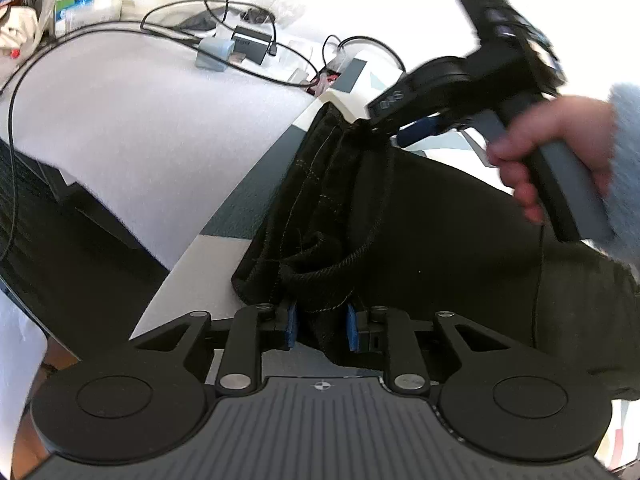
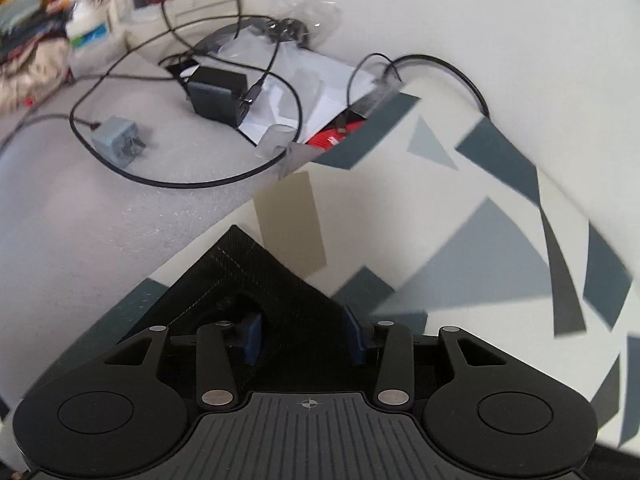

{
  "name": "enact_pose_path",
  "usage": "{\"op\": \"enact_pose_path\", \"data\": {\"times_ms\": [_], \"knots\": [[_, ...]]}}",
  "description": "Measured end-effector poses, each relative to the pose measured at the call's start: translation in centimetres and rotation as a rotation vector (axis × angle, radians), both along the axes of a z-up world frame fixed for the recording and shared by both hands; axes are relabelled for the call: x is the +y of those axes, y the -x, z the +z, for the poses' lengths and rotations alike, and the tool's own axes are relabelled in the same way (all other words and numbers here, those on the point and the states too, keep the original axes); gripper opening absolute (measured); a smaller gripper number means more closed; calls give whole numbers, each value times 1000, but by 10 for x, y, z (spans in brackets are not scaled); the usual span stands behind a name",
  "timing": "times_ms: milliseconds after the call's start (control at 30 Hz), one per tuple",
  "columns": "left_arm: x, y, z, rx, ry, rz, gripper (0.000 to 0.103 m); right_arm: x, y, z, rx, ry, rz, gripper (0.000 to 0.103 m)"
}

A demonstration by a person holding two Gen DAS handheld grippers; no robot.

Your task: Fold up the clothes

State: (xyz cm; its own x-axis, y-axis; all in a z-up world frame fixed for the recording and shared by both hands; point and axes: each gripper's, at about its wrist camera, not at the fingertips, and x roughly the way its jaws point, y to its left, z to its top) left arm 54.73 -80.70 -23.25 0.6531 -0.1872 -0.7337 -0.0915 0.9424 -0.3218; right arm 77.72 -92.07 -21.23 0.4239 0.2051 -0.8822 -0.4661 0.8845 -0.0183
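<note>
1. My left gripper [image 1: 320, 326] sits at the near edge of the dark garment [image 1: 440, 240], jaws narrow with a fold of cloth and the drawstring [image 1: 352, 258] bunched between the blue pads [image 1: 292, 326]. I can't tell whether they really pinch it or just flank it.
2. My right gripper [image 2: 306, 338] is at the far corner, cloth filling the gap between its narrow jaws. It looks like a grip, though the pads are half buried.
3. The garment lies on the patterned mat [image 2: 460, 208] on the surface [image 1: 140, 120], stretched between my two grippers. I judge that's to hold one edge taut, ready to carry it over for a fold.
4. The hand [image 1: 560, 152] on the right handle is blurred.
5. Most of the garment is cut off on the right, so I can't name its type or say how many folds it has.
</note>
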Motion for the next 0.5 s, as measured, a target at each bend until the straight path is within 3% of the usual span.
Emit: {"op": "enact_pose_path", "data": {"times_ms": [67,167,233,300,400,433,500], "knots": [[0,3,2,-24,0,-13,30,-2,-7,-3,46,-57,-30,12],[1,4,2,-48,4,-19,30,-8,-5,3,36,-142,-91,4],[5,6,0,-49,36,-12,20,-13,0,13,-20,-201,-129,3],[7,7,-2,-47,57,-7,19,-20,6,27,-83,-286,-163,3],[9,7,-2,-53,72,-1,19,-21,3,31,-110,-312,-189,3],[9,7,-1,-60,71,0,21,-22,0,30,-101,-316,-198,3],[10,6,0,-75,76,4,35,-24,-5,27,-88,-323,-212,3]]}}
